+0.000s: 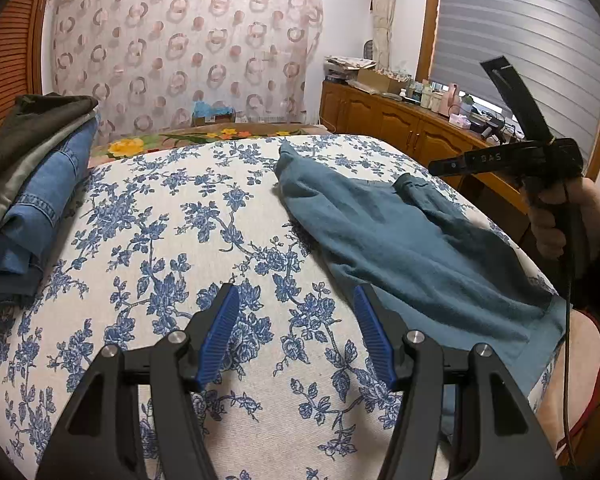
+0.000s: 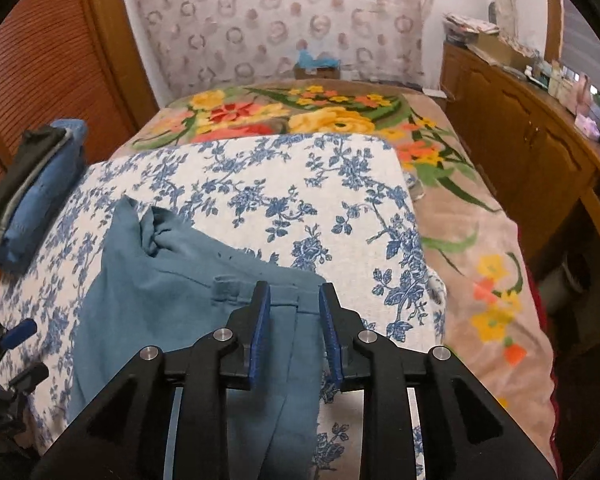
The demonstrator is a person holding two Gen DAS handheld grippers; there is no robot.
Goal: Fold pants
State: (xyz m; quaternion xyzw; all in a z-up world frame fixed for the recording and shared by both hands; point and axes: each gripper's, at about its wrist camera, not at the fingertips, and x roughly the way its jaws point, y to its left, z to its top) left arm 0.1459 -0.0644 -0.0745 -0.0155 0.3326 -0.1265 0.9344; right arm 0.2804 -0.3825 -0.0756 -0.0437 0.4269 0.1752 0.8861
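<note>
A: Teal pants (image 1: 400,236) are laid at 2 o'clock; bare floral cloth (image 1: 172,216) is seen around left gripper (image 1: 296,332), jaws apart.
B: Right gripper (image 2: 293,328), jaws apart, is held over the waistband; blanket (image 2: 488,248) past the cloth edge is shown only here.

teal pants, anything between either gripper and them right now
Nothing visible does. The right gripper hangs open directly over the waistband of the teal pants. Only bare floral cloth lies between the open left gripper and the pants' edge to its right.
</note>
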